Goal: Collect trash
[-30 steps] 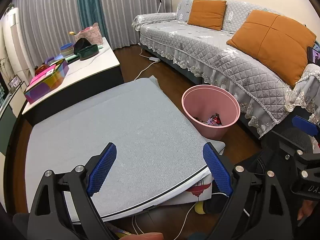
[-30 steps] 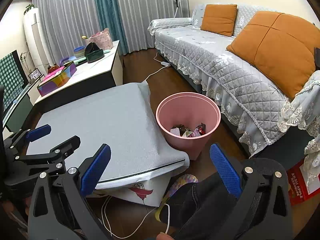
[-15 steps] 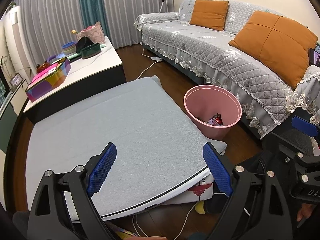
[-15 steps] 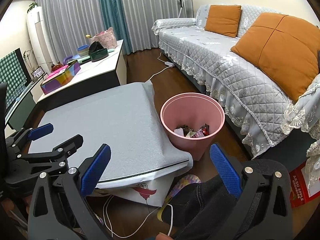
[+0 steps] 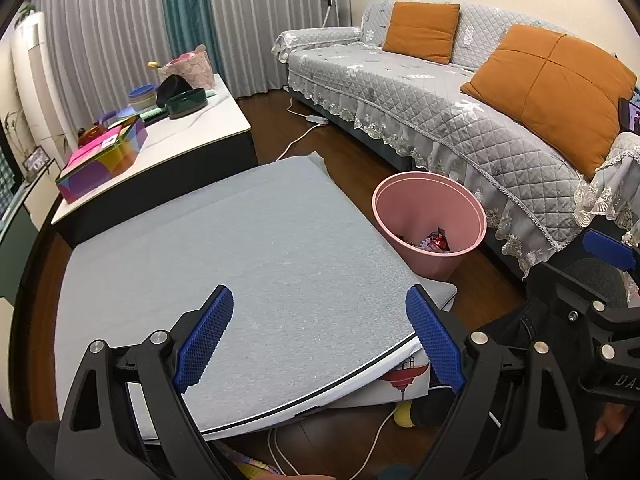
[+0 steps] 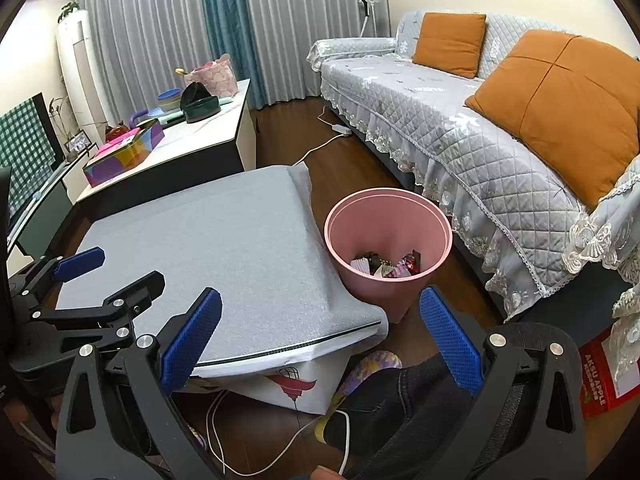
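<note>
A pink waste bin (image 5: 404, 216) (image 6: 380, 292) stands on the wood floor between the grey padded table (image 5: 240, 248) (image 6: 220, 232) and the sofa. Several crumpled wrappers (image 5: 437, 240) (image 6: 386, 267) lie at its bottom. My left gripper (image 5: 319, 316) hovers open over the table's near edge with nothing between its blue pads. My right gripper (image 6: 320, 312) is open and empty too, held near the table's front right corner, short of the bin. In the right wrist view the left gripper (image 6: 108, 276) shows at the left. The table top carries no loose trash.
A grey quilted sofa (image 6: 460, 120) with orange cushions (image 6: 560, 108) runs along the right. A white side table (image 5: 192, 136) behind holds a colourful box (image 5: 104, 160) and bowls. White cables (image 6: 280, 448), a person's dark trouser leg (image 6: 400, 400) and a red carton (image 6: 600, 380) are on the floor nearby.
Both views drift slightly, with the bin sliding a little to the right in each. Both grippers stay open and empty.
</note>
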`<state>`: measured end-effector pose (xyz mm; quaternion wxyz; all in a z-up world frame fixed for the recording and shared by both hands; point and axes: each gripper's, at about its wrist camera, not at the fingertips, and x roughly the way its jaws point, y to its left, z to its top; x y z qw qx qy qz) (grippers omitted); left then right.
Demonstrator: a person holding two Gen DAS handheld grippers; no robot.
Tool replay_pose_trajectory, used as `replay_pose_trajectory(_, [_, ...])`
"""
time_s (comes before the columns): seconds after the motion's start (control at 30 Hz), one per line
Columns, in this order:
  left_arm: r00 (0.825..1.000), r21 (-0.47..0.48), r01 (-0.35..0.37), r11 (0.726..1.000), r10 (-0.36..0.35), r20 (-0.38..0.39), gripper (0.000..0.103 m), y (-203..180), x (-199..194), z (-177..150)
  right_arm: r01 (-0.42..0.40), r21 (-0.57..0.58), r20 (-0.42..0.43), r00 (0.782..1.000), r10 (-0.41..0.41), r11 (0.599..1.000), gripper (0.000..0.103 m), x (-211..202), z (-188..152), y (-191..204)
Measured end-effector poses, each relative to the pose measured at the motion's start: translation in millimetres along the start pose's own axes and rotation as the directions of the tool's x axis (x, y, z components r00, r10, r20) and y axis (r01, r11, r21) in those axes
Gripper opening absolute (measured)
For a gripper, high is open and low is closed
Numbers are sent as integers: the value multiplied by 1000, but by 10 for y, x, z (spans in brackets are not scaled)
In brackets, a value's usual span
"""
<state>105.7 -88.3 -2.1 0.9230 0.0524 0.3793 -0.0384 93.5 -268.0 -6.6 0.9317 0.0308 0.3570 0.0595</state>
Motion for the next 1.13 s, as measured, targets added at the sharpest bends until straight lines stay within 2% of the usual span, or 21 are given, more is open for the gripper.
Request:
replay_pose_trajectory(0.77, [1000, -13, -28, 1000, 28, -6, 85, 29, -43, 2, -8, -11, 4, 1000, 8, 1000, 98, -29, 15, 30])
replay_pose_trajectory(1.13, [1000, -26, -9, 1000, 9, -16, 85, 39, -32, 19, -14, -14, -6, 1000, 14, 1000, 98, -12, 47, 53])
